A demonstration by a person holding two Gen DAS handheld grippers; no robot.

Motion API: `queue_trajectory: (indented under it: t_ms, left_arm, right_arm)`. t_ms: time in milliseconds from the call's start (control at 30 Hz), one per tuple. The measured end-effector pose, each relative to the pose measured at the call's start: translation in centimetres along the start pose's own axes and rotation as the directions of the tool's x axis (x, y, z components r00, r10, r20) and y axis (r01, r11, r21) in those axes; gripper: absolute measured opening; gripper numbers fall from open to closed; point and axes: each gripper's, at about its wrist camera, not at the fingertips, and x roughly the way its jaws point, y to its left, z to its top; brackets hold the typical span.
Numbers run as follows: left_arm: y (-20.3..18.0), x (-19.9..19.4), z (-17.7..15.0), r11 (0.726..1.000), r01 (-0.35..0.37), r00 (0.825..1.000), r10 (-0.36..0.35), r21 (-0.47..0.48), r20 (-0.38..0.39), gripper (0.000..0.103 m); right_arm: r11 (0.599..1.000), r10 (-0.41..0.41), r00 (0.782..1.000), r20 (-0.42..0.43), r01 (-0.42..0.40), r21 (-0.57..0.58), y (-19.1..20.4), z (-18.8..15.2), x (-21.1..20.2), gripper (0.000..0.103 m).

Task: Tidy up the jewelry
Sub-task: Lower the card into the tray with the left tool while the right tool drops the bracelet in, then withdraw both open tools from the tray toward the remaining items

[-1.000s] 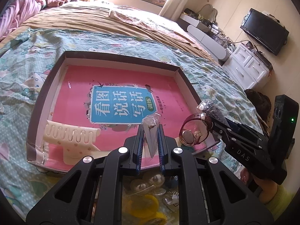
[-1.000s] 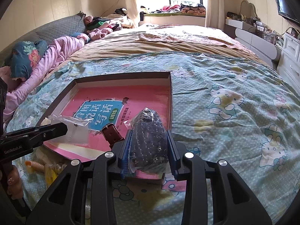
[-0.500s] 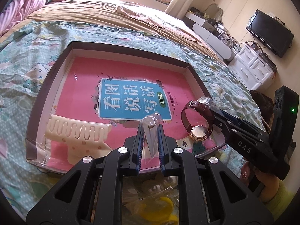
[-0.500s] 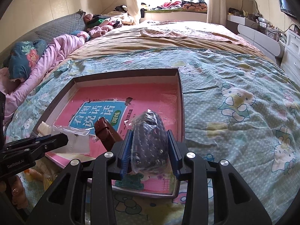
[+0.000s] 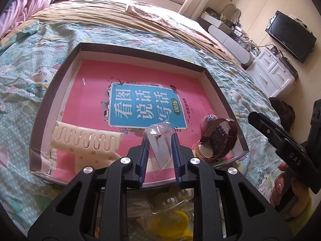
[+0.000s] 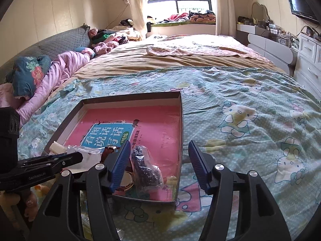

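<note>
A shallow dark-rimmed box lined with a pink book lies on the bed. My left gripper has its jaws slightly apart around a small clear bag with a tiny piece of jewelry in it, over the box's near edge. My right gripper is open and empty. A clear bag of dark beads lies in the box's near right corner beside a brown-strapped watch. A cream hair claw lies in the near left corner.
The box sits on a teal cartoon-print bedspread. Yellow and clear trinkets in bags lie under my left gripper in front of the box. Pillows and clothes are at the far left, white drawers to the right.
My right gripper opened and dropped the bead bag and watch into the box's near right corner. My left gripper's jaws widened a little around the small bag.
</note>
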Motion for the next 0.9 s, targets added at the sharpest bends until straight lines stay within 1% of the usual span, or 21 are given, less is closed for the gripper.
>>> queue_trajectory:
  t_ms: [33,167,233,300,467,500,600,667,700,833,867,900]
  left_arm:
    - [0.0,-0.1,0.0,1.000,0.000,1.000,0.000,-0.002,0.001,0.023]
    - [0.1,-0.5,0.0,1.000,0.003,1.000,-0.002,-0.008,0.008,0.028]
    - [0.1,-1.0,0.0,1.000,0.005,1.000,-0.004,-0.011,0.017,0.037]
    - [0.1,-1.5,0.1,1.000,0.007,1.000,-0.006,-0.014,0.029,0.042]
    - [0.1,-3.3,0.5,1.000,0.006,0.998,-0.005,-0.014,0.062,0.053]
    - [0.0,-3.6,0.5,1.000,0.007,0.998,-0.006,-0.015,0.069,0.056]
    - [0.0,-5.1,0.7,1.000,0.007,0.995,-0.005,-0.019,0.099,0.059]
    - [0.1,-6.0,0.9,1.000,-0.003,0.994,0.006,-0.028,0.112,0.075]
    - [0.3,-6.4,0.9,0.999,-0.009,0.993,0.013,-0.036,0.118,0.089]
    - [1.0,-8.4,1.0,0.998,-0.014,0.990,0.022,-0.060,0.140,0.093]
    - [1.2,-8.9,1.0,0.998,-0.016,0.989,0.026,-0.069,0.147,0.093]
    - [1.5,-9.4,1.1,0.997,-0.016,0.987,0.028,-0.081,0.157,0.093]
  right_arm:
    - [1.000,0.001,1.000,0.005,-0.001,0.003,0.0,0.0,-0.4,0.064]
    - [1.000,0.003,1.000,0.019,-0.003,-0.003,-0.1,-0.1,-1.6,0.067]
    - [1.000,0.001,0.999,0.032,-0.001,-0.003,-0.1,-0.2,-2.3,0.071]
    - [1.000,0.000,0.999,0.042,0.000,-0.003,-0.1,-0.2,-2.8,0.075]
    - [1.000,-0.002,0.998,0.062,0.002,-0.003,-0.3,-0.1,-4.1,0.080]
    - [1.000,-0.001,0.998,0.066,0.002,-0.003,-0.3,-0.1,-4.3,0.082]
    - [1.000,-0.001,0.997,0.075,0.001,-0.003,-0.3,0.0,-4.9,0.083]
    - [1.000,0.000,0.997,0.082,0.000,-0.002,-0.2,0.0,-5.3,0.084]
    - [1.000,0.002,0.996,0.086,-0.002,-0.002,-0.1,0.0,-5.5,0.085]
    - [1.000,0.009,0.996,0.094,-0.008,-0.009,0.3,0.1,-6.3,0.086]
    - [1.000,0.010,0.995,0.097,-0.009,-0.011,0.4,0.1,-6.4,0.088]
    - [1.000,0.010,0.995,0.102,-0.009,-0.013,0.5,0.1,-6.6,0.092]
